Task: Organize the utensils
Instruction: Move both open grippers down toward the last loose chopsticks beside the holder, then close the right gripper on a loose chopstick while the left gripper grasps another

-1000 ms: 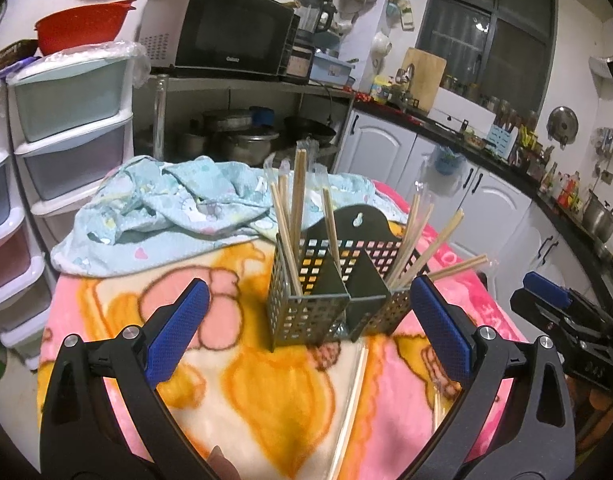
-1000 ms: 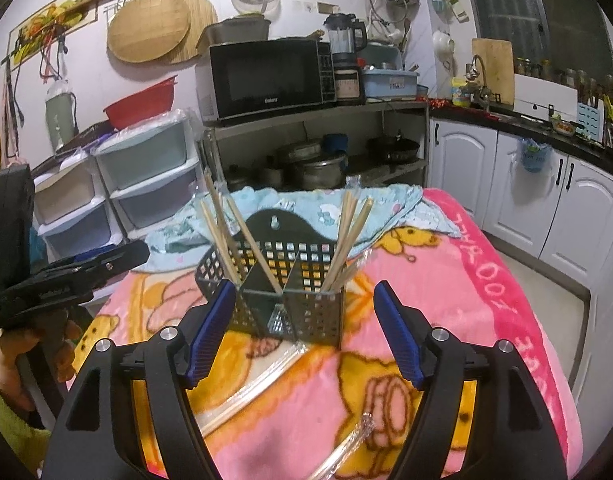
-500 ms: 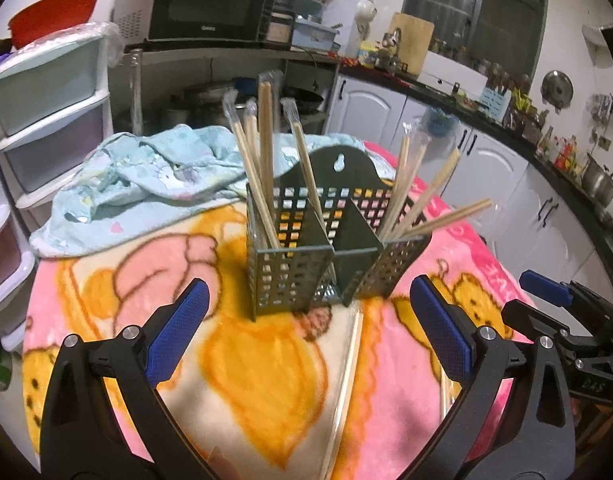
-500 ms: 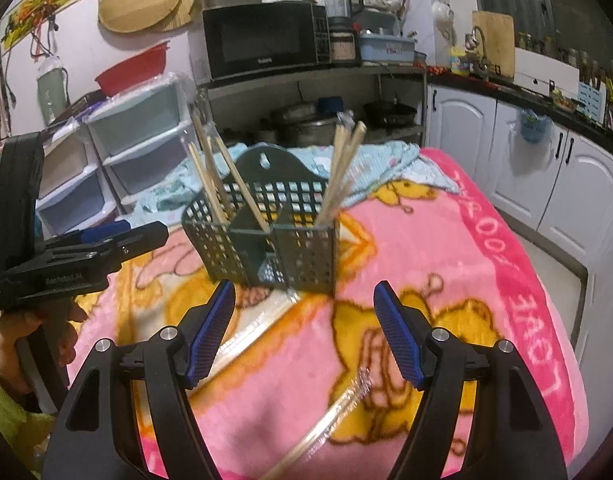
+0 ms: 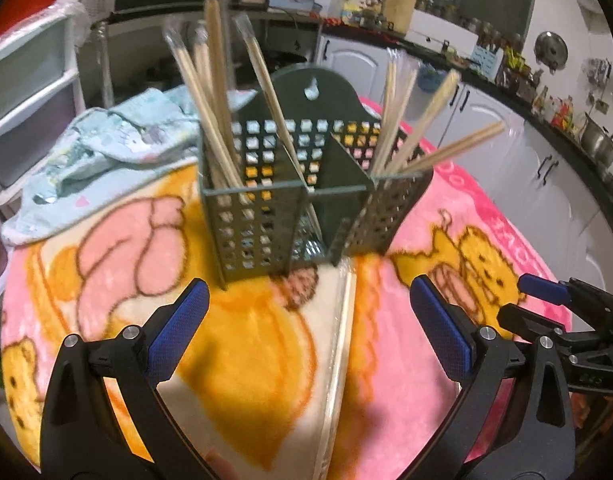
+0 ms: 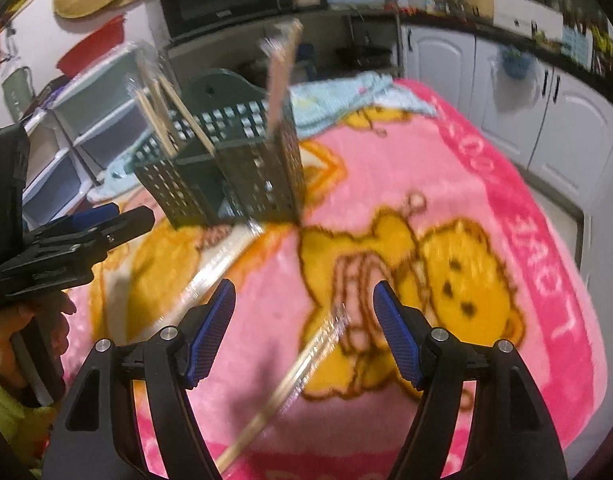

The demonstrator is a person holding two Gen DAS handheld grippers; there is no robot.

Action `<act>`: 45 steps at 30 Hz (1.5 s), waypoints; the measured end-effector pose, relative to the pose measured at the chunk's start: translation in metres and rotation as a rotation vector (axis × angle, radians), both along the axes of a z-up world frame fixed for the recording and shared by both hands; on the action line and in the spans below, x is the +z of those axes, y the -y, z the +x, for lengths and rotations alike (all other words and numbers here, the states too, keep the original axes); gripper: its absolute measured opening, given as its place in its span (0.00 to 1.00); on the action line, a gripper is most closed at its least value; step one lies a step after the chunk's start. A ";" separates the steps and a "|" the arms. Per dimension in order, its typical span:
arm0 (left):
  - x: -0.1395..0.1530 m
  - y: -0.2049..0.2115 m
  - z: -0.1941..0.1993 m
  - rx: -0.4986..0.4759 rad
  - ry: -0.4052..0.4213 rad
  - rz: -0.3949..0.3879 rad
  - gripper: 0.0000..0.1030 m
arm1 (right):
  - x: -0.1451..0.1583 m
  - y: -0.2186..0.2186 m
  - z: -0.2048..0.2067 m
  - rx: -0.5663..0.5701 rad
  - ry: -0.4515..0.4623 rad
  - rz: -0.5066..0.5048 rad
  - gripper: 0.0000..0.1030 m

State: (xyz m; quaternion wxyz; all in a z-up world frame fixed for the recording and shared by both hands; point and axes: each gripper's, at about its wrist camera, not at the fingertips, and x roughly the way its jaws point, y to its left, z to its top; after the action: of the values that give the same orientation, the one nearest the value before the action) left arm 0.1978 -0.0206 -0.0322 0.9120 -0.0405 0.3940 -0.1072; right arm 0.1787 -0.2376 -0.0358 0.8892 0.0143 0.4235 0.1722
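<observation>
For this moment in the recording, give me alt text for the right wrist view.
The open right claw hangs over a wrapped pair of chopsticks lying on a pink cartoon blanket. Beyond stands a green perforated utensil holder with upright chopsticks, another wrapped pair before it. The left claw enters at left.

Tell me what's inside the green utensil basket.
The basket holds wrapped wooden chopsticks: several stand in its left compartment, several lean out of the right one. The middle compartment shows nothing sticking up. The perforated walls cover the chopsticks' lower ends and the bottom.
</observation>
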 end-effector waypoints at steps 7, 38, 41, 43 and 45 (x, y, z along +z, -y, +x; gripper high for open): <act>-0.027 0.013 0.016 -0.048 -0.091 -0.017 0.76 | -0.025 0.003 0.008 0.003 -0.108 0.017 0.48; -0.075 0.059 0.068 -0.115 -0.217 0.120 0.18 | -0.067 0.010 0.023 0.005 -0.279 0.073 0.14; -0.074 0.050 0.069 -0.105 -0.230 0.094 0.10 | -0.067 0.010 0.023 0.004 -0.275 0.074 0.13; -0.073 0.041 0.070 -0.096 -0.243 0.062 0.05 | -0.066 0.011 0.023 0.002 -0.274 0.081 0.12; -0.071 0.031 0.071 -0.088 -0.256 0.018 0.03 | -0.065 0.012 0.023 0.001 -0.273 0.089 0.12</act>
State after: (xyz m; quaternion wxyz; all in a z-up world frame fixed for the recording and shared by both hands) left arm 0.2690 -0.0520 -0.1035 0.8490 -0.0283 0.5094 -0.1374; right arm 0.2022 -0.2495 -0.1007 0.8217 0.0770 0.5326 0.1876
